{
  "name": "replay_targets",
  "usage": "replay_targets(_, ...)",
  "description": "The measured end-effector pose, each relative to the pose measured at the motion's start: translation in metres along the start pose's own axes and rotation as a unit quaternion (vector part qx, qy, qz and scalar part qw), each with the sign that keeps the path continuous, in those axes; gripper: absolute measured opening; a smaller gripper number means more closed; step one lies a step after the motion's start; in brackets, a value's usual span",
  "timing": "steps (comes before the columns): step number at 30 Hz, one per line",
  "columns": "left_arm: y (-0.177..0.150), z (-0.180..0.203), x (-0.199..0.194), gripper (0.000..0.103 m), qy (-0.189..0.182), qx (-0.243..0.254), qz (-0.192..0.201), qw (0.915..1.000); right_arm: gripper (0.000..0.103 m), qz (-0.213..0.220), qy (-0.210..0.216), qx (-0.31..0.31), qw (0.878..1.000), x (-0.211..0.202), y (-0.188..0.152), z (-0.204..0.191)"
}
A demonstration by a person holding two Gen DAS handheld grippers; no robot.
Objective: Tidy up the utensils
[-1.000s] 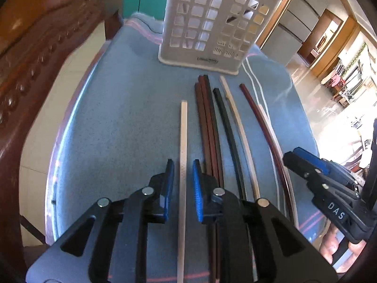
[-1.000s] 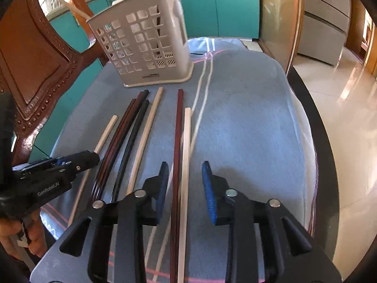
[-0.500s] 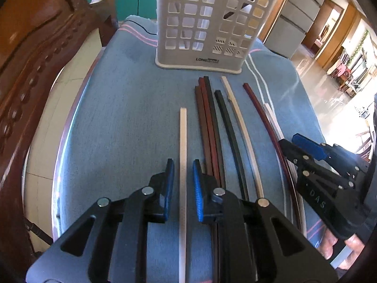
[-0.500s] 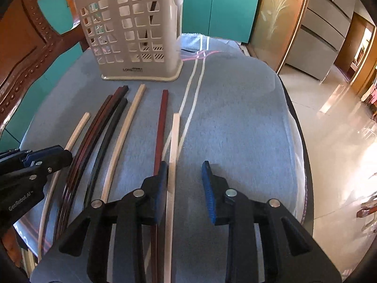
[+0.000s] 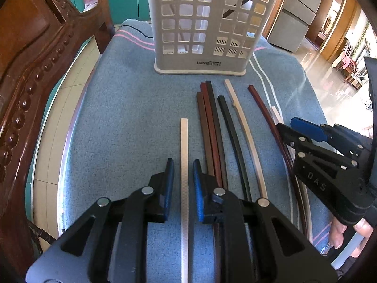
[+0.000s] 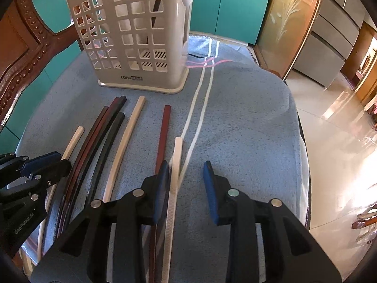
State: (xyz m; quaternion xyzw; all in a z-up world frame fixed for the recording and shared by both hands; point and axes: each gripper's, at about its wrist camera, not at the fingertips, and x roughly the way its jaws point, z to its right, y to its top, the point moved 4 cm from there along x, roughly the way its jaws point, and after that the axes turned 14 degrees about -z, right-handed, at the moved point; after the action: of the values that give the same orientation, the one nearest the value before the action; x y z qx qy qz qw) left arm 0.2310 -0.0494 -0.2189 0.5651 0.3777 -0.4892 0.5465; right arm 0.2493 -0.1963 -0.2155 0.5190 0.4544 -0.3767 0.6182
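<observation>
Several chopsticks lie side by side on a blue cloth, pointing at a white perforated utensil holder [image 5: 205,23], which also shows in the right wrist view [image 6: 139,35]. My left gripper [image 5: 183,172] is open, its jaws on either side of a white chopstick [image 5: 184,155] without touching it. My right gripper [image 6: 186,174] is open; a white chopstick [image 6: 176,158] lies just inside its left finger, with a dark red chopstick [image 6: 163,132] beside that. Brown, red, black and cream chopsticks [image 5: 214,127] lie between the two grippers.
A carved wooden chair back [image 5: 35,54] stands close at the left. The blue cloth [image 6: 247,118] covers a rounded table whose edge drops off at the right. Teal cabinets [image 6: 231,4] are behind the holder.
Both grippers have moved forward along the chopsticks, toward the holder, which looks larger. The right gripper shifted right so the white chopstick now sits by its left finger. Both stay open.
</observation>
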Motion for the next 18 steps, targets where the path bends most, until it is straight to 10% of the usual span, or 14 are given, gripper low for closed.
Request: replay_targets(18,0.006,-0.013,-0.003,0.007,-0.026,-0.026,0.009,0.9993,0.006,0.038,0.049,0.007,0.998,-0.021,-0.013,0.003)
